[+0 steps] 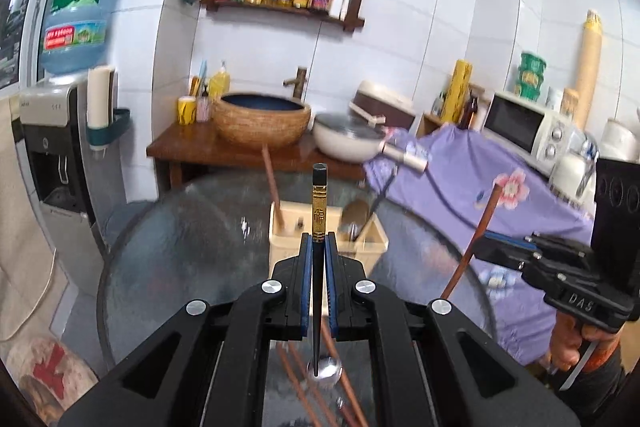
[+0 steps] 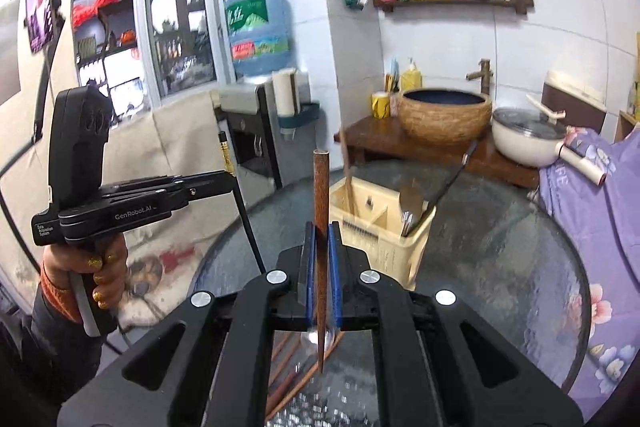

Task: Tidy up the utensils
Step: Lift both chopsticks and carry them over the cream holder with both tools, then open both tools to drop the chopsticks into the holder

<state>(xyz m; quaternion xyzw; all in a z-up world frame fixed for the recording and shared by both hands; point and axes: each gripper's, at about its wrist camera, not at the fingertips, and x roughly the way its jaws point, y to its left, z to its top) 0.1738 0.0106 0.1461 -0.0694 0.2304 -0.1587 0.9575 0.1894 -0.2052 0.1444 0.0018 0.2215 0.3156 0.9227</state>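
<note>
My left gripper [image 1: 319, 241] is shut on a black chopstick [image 1: 319, 203] with a gold band, held upright above the round glass table [image 1: 180, 247]. My right gripper [image 2: 321, 231] is shut on a brown wooden chopstick [image 2: 321, 187], also upright. Each gripper shows in the other's view: the right gripper [image 1: 490, 241] with its brown chopstick [image 1: 476, 239], the left gripper [image 2: 224, 183] with its black chopstick [image 2: 224, 151]. A cream utensil box [image 1: 328, 243] beyond holds one brown chopstick [image 1: 272, 187] and several spoons [image 1: 356, 215]. More brown chopsticks [image 1: 304, 387] and a metal spoon [image 1: 324, 371] lie on the glass below.
A wooden stand with a woven basin [image 1: 262, 121] and a white pot [image 1: 348, 139] is behind the table. A purple flowered cloth [image 1: 480, 171] covers a counter with a microwave [image 1: 524, 125] at right. A water dispenser [image 1: 52, 131] stands at left. A hand [image 2: 96, 267] grips the left tool.
</note>
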